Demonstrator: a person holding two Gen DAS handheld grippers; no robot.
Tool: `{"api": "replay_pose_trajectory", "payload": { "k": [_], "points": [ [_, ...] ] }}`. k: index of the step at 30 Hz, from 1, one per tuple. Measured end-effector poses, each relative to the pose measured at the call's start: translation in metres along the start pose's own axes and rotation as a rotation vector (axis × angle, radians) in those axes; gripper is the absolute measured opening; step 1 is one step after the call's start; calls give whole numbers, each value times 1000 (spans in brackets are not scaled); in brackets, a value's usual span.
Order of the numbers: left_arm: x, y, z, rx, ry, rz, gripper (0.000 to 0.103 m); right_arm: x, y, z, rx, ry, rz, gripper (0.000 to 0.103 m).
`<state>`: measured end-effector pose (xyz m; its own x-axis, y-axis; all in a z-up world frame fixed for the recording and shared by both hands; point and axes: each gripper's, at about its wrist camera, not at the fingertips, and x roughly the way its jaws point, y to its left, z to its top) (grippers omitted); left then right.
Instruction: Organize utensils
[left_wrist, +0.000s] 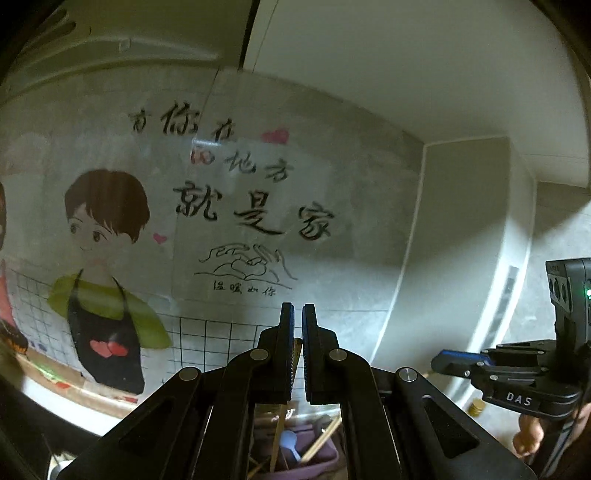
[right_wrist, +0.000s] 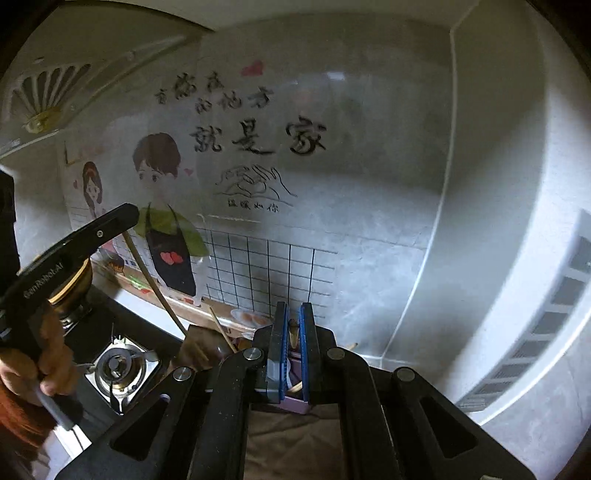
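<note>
The left tool (left_wrist: 298, 325) is pinched together on a thin pale wooden chopstick (left_wrist: 280, 417) that hangs below its jaws. The right tool (right_wrist: 293, 321) is likewise clamped, its blue pads on the brown tip of a wooden stick (right_wrist: 293, 329). Such sticks look light, stiff and smooth, so an end grip may let them swing, and holding nearer the middle should steady them. Beneath both tools, a mauve plastic tray (left_wrist: 327, 456) holds a white plastic spoon (left_wrist: 288, 441) and loose chopsticks (left_wrist: 321, 439), with the cartoon wall sticker (left_wrist: 107, 236) beyond.

Mauve plastic utensil bin (left_wrist: 325, 456) w/ white plastic spoon (left_wrist: 290, 443), blue-padded right gripper (right_wrist: 294, 325), grey wall w/ black grid-pattern sticker (right_wrist: 258, 266).
</note>
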<state>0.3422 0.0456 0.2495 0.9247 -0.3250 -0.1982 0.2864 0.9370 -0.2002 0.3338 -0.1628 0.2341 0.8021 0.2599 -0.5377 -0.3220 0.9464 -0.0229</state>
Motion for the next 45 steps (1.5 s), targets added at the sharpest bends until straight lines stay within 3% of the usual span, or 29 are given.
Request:
{"api": "replay_pose_trajectory", "payload": {
  "k": [11,27,33,37,39,45],
  "points": [
    [81,45,-55,-96,124,-20,4,112,-17,-27,62,264,7,5],
    [139,72,-119,-159,310,-29,4,203,-30,-61,92,420,45,5],
    [135,78,-138,-165,382,-6,6,211,-34,-65,107,416,51,5],
    [124,80,-141,-184,399,13,6,212,-36,-71,108,391,15,14],
    [116,80,-140,-186,403,32,7,204,-40,-73,123,352,-1,21],
    [75,63,-141,-99,397,104,7,153,-47,-80,141,193,-63,24]
  ]
}}
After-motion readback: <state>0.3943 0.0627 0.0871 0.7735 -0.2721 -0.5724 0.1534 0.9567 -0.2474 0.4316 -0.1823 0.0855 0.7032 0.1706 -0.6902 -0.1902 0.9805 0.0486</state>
